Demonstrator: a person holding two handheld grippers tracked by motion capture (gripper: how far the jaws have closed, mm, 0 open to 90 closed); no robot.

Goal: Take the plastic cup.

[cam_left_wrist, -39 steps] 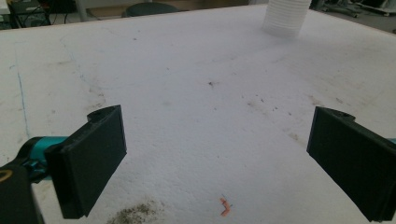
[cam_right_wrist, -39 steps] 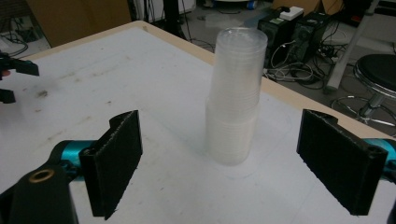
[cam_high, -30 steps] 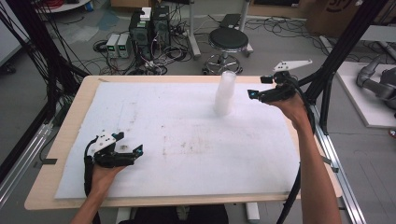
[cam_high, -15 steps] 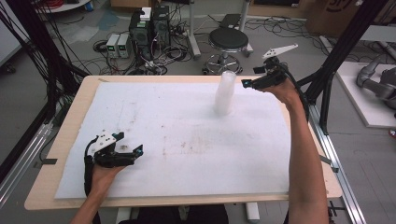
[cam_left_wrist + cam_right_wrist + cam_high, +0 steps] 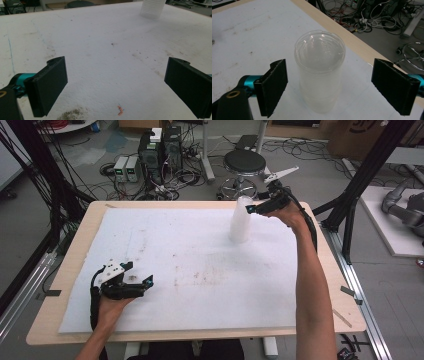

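nearest us, our left gripper (image 5: 131, 285) rests low on the white sheet (image 5: 175, 250) that covers the table (image 5: 65, 265), close to the near left corner. its jaws stand wide with nothing between them; in the left gripper view they frame only bare, speckled sheet and a small orange scrap (image 5: 120, 110). we judge this hand is parked out of the way, leaving the work to the other arm.

farther on, past the faint brown smudges (image 5: 200, 279) in the middle of the sheet, our right forearm (image 5: 312, 285) stretches up the right side of the table so the hand can reach the far edge.

there, the stack of clear plastic cups (image 5: 240, 219) stands upright on the sheet, toward the far right, just short of the wooden rim. our right gripper (image 5: 256, 209) hangs at the stack's top, tilted down toward it. in the right gripper view the jaws are spread wide on either side of the cups (image 5: 319, 72), clear of the walls and gripping nothing. we hold them that wide, we judge, so they can straddle the rim before closing on the top cup or the whole stack.

beyond the table, a round stool (image 5: 244, 162) and a tangle of cables (image 5: 170, 175) sit on the floor.
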